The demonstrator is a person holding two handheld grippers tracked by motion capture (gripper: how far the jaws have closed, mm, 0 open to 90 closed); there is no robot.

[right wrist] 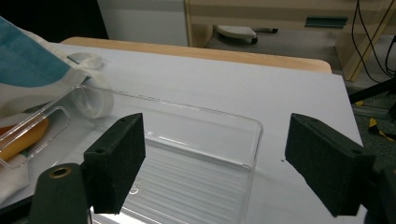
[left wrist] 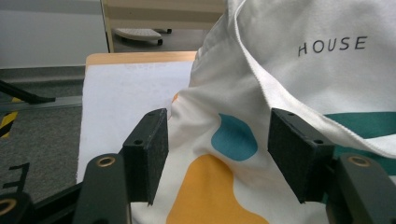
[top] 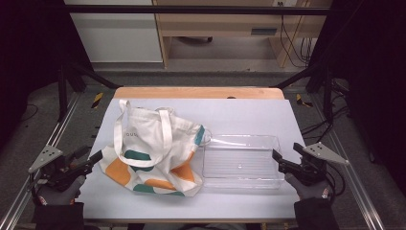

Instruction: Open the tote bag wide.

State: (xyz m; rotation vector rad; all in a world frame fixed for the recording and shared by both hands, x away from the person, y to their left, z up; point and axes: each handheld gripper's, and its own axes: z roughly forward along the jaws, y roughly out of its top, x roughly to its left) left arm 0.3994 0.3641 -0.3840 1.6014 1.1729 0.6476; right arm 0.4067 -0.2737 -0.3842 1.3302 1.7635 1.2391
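A cloth tote bag [top: 155, 151] slumps on the table's [top: 249, 112] left half, its corner between the left gripper's [top: 93, 159] spread, empty jaws. The clear tray [top: 241, 163] lies just ahead of the right gripper [top: 282, 160], likewise spread wide, holding nothing.

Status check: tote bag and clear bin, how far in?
Done: nothing visibly. In hand: left gripper open at the tote bag edge, right gripper open at the clear bin corner; neither holds anything. Left: likely the whole handling; bag lies flat, bin looks empty.
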